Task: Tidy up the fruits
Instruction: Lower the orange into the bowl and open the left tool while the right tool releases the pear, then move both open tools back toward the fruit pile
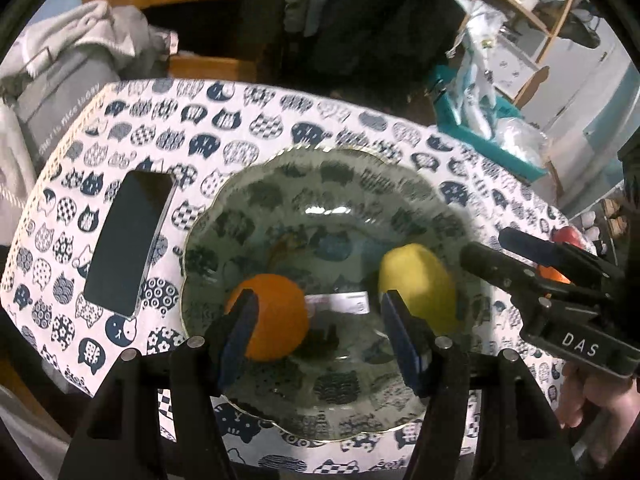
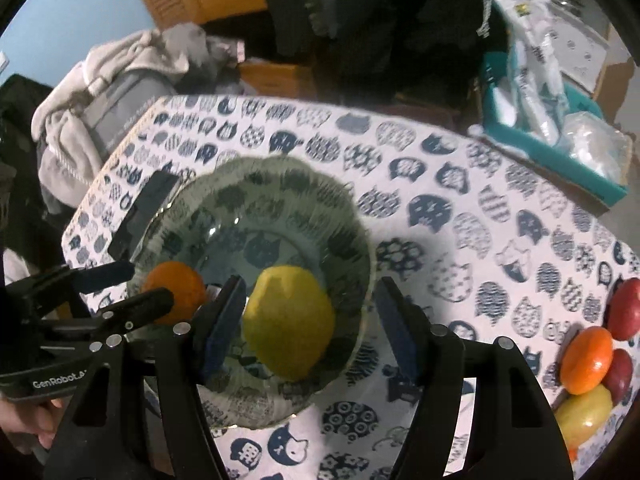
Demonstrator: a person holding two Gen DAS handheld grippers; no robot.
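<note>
the glass bowl (image 1: 320, 168) sits in the middle of the worktop (image 2: 440, 184), which has a cloth with cat faces on it. in the bowl lie two fruits: an orange (image 1: 276, 316) on the bowl's left side and a yellow lemon (image 2: 288, 320) on its right side. they are apart, with bare glass between them

the left tongs (image 1: 320, 340) hang over the bowl. their jaws stand apart and hold nothing; the orange only shows behind the left jaw. the right tongs (image 2: 310, 328) hang over the bowl too, jaws apart and empty, with the lemon lying below and between them but not pinched

more fruit waits well to the right of the bowl, near the worktop's edge: a red apple (image 2: 626, 308), another orange (image 2: 588, 360), a darker red fruit (image 2: 620, 372) and a yellow fruit (image 2: 584, 412), all in a small heap. a dark phone (image 1: 128, 240) lies just to the left of the bowl

it looks like two fruits are already put away and both tongs are free, so the step in hand is going for the next fruit. the next move should take the right tongs over to the heap, set the jaws around one round fruit, and squeeze softly so it does not roll off the edge
</note>
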